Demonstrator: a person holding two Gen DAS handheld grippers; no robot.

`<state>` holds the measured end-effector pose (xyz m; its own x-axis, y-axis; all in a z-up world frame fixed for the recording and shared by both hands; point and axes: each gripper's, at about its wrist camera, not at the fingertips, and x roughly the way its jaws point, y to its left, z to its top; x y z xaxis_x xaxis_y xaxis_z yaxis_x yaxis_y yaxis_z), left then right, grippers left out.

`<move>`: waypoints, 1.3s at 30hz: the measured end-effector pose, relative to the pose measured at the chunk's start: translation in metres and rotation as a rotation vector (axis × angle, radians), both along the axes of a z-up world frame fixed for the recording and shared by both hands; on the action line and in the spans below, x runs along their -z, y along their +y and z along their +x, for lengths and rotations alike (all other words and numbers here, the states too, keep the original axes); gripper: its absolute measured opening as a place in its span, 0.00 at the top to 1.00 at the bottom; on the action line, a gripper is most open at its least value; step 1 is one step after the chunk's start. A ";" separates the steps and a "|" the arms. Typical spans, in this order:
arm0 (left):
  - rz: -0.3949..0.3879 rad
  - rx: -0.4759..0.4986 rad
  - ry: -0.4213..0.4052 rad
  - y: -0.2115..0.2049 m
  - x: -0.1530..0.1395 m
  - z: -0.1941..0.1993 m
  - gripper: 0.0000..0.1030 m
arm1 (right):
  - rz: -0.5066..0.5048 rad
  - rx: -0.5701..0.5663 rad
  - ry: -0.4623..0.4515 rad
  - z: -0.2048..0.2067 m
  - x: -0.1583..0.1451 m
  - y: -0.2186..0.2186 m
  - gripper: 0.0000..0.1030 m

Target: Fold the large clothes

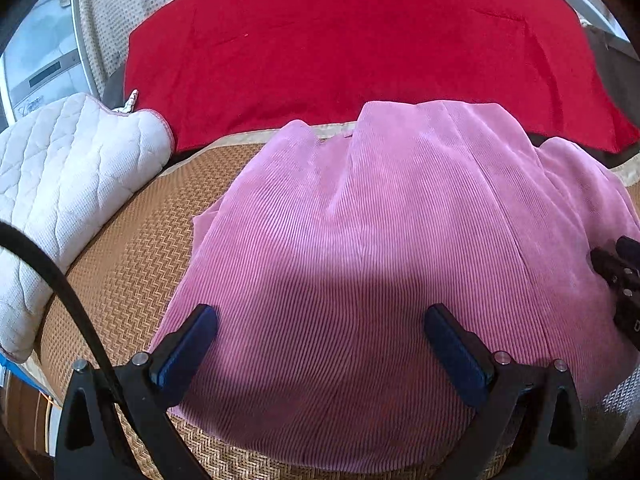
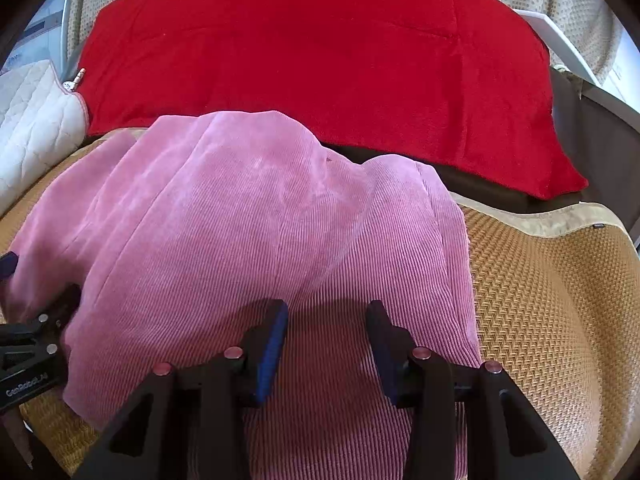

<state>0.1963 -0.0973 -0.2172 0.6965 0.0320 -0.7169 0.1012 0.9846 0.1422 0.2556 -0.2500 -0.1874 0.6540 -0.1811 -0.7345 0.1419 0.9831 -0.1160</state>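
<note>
A pink corduroy garment lies folded over on a woven straw mat; it also shows in the right wrist view. My left gripper is wide open just above the garment's near left part and holds nothing. My right gripper is open, with a narrower gap, above the garment's near right part and holds nothing. The right gripper's body shows at the right edge of the left wrist view. The left gripper's body shows at the left edge of the right wrist view.
A red blanket lies behind the garment, also in the right wrist view. A white quilted pad lies at the left. The mat extends to the right of the garment. A black cable crosses at near left.
</note>
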 end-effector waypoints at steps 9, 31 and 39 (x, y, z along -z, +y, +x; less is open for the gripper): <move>-0.005 -0.006 0.001 0.000 0.000 0.001 0.00 | 0.010 0.005 0.002 -0.007 -0.001 -0.001 0.56; -0.005 -0.006 0.002 0.001 0.001 0.002 0.00 | 0.023 0.012 0.009 -0.005 -0.002 -0.002 0.56; -0.035 0.000 0.026 0.005 -0.002 0.003 0.00 | 0.026 0.014 0.011 -0.004 -0.002 -0.002 0.56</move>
